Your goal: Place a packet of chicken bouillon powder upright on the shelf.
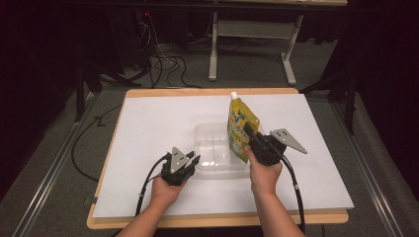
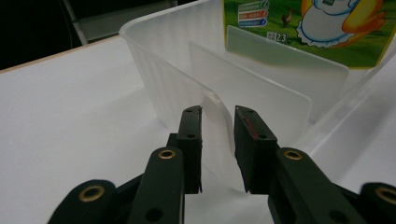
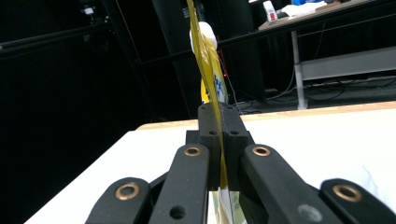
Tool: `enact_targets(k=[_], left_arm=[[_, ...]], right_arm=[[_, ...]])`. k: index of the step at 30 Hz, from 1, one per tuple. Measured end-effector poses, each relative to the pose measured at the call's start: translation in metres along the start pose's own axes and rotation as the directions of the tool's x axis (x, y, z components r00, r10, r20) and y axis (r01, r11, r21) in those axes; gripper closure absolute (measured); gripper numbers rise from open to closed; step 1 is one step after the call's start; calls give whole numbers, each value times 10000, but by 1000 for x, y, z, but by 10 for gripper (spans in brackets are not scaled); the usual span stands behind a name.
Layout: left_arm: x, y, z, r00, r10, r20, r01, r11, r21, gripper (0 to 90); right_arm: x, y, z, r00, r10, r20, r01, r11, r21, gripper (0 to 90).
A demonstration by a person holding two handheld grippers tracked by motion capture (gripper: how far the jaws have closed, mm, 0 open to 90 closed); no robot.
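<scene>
Translucent plastic container [image 1: 217, 165] is being pinched at its wall by the left gripper [image 1: 191, 162]; above it, a yellow pouch [image 1: 240, 129], clamped edgewise in the right gripper [image 1: 253, 134], is risking a snag on the divider [image 2: 261, 88].

Two bare forearms lead to the left gripper [image 1: 190, 162] and right gripper [image 1: 251, 132], both black with brass-ringed pivots, grey triangular top plates and trailing black cables.

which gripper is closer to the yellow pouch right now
The right. The right gripper is clamped on the yellow pouch's edge, holding it upright over the clear container. The left gripper is off to the side, closed on that container's near wall.
</scene>
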State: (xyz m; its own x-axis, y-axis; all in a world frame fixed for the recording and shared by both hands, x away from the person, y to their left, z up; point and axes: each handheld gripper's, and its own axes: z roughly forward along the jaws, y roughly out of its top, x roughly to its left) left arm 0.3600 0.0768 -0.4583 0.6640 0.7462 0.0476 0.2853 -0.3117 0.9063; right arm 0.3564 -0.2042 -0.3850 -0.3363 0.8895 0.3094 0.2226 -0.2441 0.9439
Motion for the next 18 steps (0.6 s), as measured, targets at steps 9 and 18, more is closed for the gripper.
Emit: enact_targets(k=[9, 18], left_arm=[[0, 0, 0, 9999, -104, 12, 104, 9999, 8, 737], [0, 0, 0, 9999, -114, 28, 114, 9999, -4, 737]], right_arm=[[-5, -6, -2, 9996, -87, -250, 83, 9999, -149, 900], [-7, -11, -4, 9995, -176, -257, 173, 9998, -140, 900]])
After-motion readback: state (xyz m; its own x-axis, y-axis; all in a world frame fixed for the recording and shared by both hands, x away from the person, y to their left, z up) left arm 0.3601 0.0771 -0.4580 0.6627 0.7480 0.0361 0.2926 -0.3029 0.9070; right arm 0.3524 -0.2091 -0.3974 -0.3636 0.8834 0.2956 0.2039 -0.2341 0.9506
